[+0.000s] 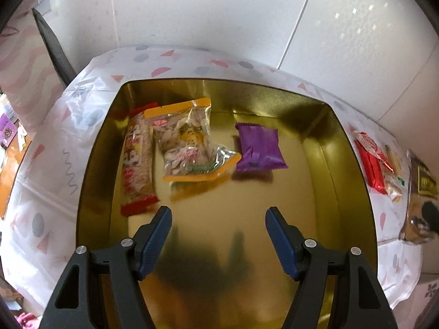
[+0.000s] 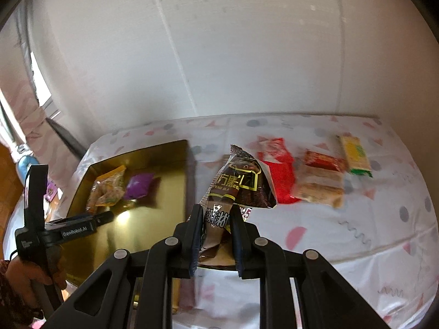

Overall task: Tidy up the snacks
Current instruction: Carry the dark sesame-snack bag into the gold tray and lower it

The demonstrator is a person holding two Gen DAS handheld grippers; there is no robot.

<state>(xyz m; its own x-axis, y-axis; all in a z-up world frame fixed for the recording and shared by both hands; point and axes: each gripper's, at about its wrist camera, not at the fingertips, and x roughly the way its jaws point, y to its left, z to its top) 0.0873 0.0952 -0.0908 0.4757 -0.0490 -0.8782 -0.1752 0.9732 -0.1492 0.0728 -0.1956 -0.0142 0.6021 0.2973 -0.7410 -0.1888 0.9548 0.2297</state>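
- White walls are closing in the scene, and a table under a patterned white cloth is carrying a gold tin and loose snacks.
- A brown packet is being held by its near end between the narrow fingers of the right gripper, just beside the tin's right wall and apparently raised over the cloth.
- The fingers of the left gripper are being kept wide over the tin's floor, with nothing between them.
- A long red bar, an orange-edged bag and a purple packet are already lying inside the tin.
- A red packet, a tan biscuit pack and a yellow pack are still waiting on the cloth.
- Risk: the brown packet is being pinched at one end only, so it could swing or slip free on the way across; its hanging end could catch the tin's wall.
- Risk: the left gripper is occupying the space above the tin, so the two grippers could be knocked together there.
- Only the right wrist view is showing the grip, the yellow pack in full, and a hand carrying the left gripper.
- Only the left wrist view is showing the red bar and the free floor of the tin.
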